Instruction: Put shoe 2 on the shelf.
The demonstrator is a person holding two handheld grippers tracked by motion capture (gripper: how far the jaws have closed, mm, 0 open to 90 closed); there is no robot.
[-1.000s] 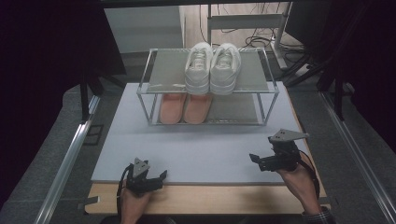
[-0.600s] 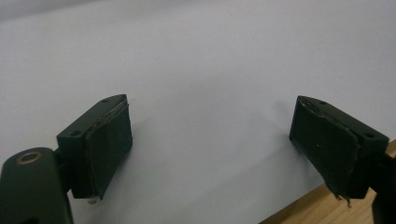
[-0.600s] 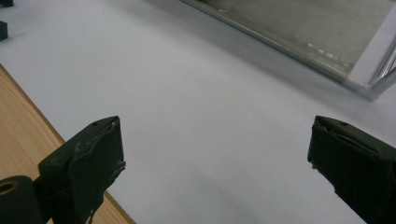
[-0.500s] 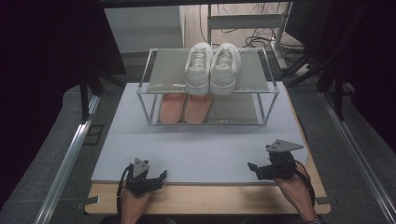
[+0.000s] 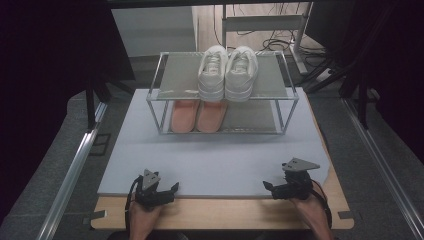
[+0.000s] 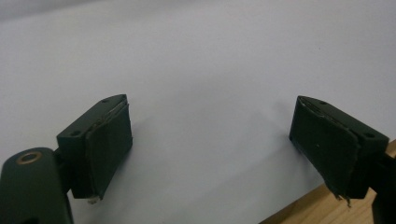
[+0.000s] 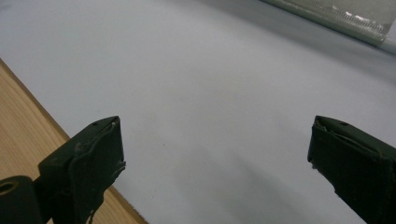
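Left hand-held gripper (image 5: 167, 191) and right hand-held gripper (image 5: 270, 187) are resting at the near edge of the pale grey mat (image 5: 220, 160) covering the wooden surface (image 5: 225, 215), both with jaws spread wide and gripping nothing. The pair of white lace-up sneakers (image 5: 228, 73) is sitting on the top tier of the metal-framed shoe rack (image 5: 287, 107), well apart from both; the pair of salmon-pink insoles (image 5: 197, 116) is lying beneath

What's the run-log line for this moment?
left gripper: open, empty | right gripper: open, empty | white sneakers: top shelf | pink shoes: lower shelf
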